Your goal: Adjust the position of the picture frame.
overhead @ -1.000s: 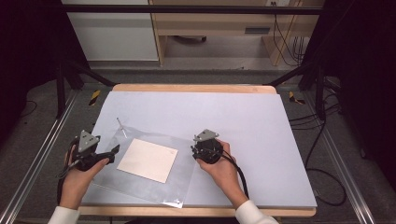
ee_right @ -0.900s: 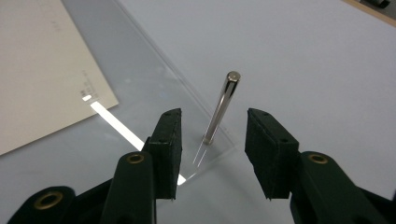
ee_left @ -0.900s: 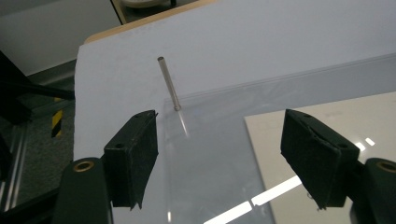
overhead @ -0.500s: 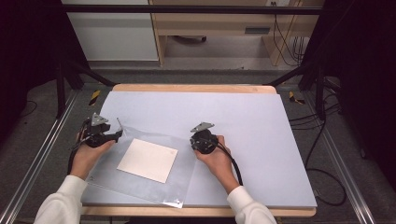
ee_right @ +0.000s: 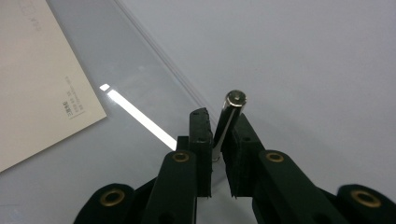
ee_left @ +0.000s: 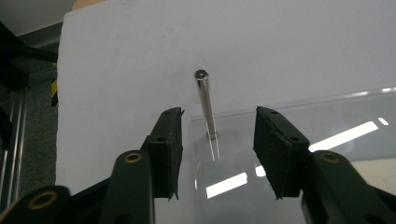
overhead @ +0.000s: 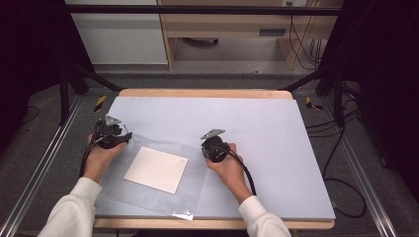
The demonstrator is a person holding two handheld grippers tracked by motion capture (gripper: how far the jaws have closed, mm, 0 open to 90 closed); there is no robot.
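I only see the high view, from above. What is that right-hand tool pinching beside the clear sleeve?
Observer: The right gripper is shut on a thin metal rod with a round cap.
Visitor: And the left tool?
Observer: The left gripper is open. A second metal rod sits in the gap, apart from both pads, at the clear sleeve's edge.
Visitor: Is the white card blank?
Observer: No, the white card carries small print near one corner.

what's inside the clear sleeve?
One white card, flat inside the clear plastic sleeve, with small print near one edge. Its underside is hidden, so anything beneath it cannot be seen.
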